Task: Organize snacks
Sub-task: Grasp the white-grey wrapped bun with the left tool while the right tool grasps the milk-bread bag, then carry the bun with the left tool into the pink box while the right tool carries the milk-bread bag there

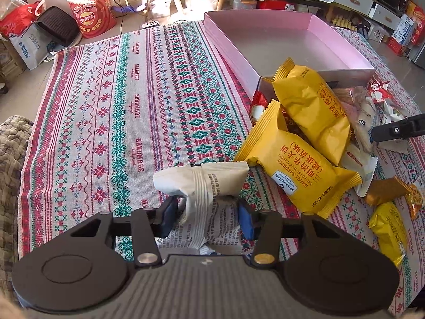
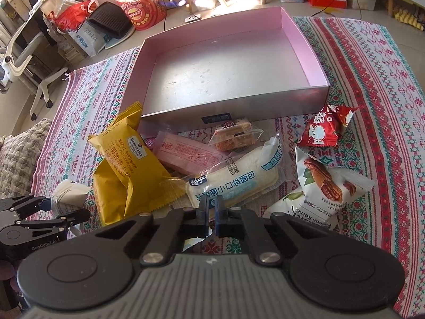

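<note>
Two yellow waffle packets lie before one pink box.

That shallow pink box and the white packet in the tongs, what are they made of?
Shallow pink box: likely cardboard with a satiny, metallic-looking coat; its stiff folded walls shine softly. White packet: matte wrapper, perhaps paper-faced film; it creases and has a ribbed sealed end.

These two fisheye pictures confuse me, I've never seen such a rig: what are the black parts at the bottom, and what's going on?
No robot: a person holds a two-finger gripper in each hand, each with a camera looking along its fingers. On a patterned tablecloth lies a heap of snacks before an empty pink box. The left view shows the left gripper shut on a white packet. The right view shows the right gripper shut on the edge of a bread packet, beside yellow waffle packs.
</note>
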